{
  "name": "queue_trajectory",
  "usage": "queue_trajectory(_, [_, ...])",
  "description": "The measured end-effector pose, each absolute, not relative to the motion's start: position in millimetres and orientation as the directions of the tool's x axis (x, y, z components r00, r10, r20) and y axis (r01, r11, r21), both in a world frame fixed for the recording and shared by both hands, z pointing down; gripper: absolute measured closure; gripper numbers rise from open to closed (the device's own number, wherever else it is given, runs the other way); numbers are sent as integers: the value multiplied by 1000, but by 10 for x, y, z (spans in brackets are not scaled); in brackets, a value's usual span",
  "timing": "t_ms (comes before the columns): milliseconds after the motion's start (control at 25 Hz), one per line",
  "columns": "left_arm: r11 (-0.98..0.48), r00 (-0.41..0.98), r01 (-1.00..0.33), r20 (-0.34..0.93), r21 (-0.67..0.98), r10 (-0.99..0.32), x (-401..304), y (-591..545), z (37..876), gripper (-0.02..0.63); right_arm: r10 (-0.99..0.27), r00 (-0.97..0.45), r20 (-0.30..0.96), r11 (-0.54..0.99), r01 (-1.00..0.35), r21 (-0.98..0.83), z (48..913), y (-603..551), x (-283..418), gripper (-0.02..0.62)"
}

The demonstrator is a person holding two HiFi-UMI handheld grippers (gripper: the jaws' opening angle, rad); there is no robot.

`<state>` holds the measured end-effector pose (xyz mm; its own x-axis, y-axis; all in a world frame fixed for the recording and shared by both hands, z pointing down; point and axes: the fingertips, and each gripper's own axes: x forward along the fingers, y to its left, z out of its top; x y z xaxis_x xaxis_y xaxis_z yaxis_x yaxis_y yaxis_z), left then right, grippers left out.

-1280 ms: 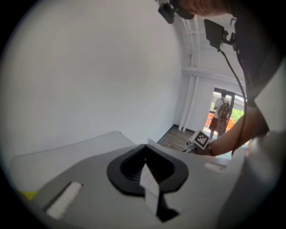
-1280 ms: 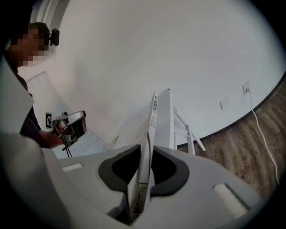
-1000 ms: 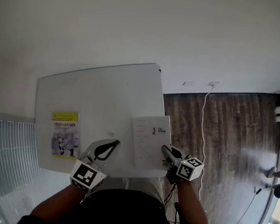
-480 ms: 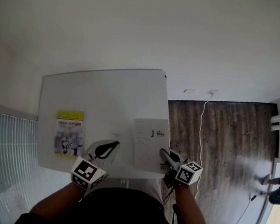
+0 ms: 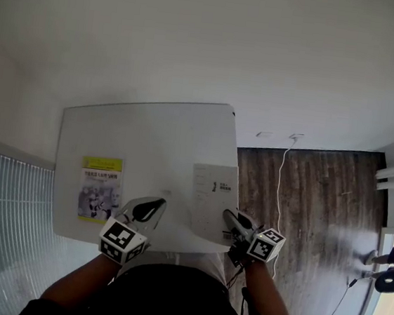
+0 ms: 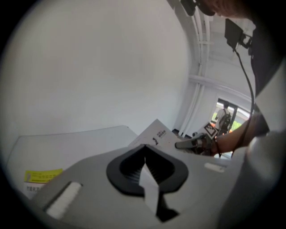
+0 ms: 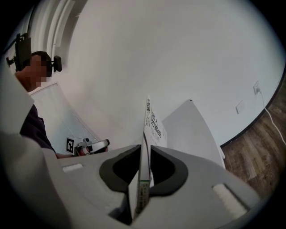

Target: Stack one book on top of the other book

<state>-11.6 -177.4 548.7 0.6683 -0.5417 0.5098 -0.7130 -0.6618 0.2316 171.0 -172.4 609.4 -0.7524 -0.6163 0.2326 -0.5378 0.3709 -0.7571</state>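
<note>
A thin white book [image 5: 213, 201] hangs lifted over the right edge of the white table [image 5: 142, 140], its near corner clamped in my right gripper [image 5: 231, 221]. The right gripper view shows that book [image 7: 151, 125] edge-on between the jaws, its spine running up and away. A second book with a yellow cover [image 5: 99, 187] lies flat near the table's left edge; it shows low at the left as the yellow book [image 6: 42, 176] in the left gripper view. My left gripper [image 5: 150, 210] is shut on nothing, above the table's near edge between the two books.
The table stands against a plain white wall. Dark wood floor [image 5: 305, 201] lies to the right with a white cable [image 5: 283, 177] trailing across it. A ribbed pale panel [image 5: 6, 223] runs along the left. The person's arm shows in the left gripper view.
My right gripper has lifted the white book off the table a little. My left gripper has drifted slightly along the near edge, still shut.
</note>
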Motion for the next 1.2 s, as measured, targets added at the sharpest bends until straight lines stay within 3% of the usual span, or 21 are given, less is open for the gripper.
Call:
queue_trajectory(680, [-608,703,-706,469,363,-535,-349,-1657,5593,457,-635,-772,20,457,-396,-797,5428,-1736,1462,545])
queue_trajectory(1200, [-609,751,-660,401,439,-525,-298,-1583,5431,400,-556,-816,-162,589,-249,-768,4814,-1740,1230,545])
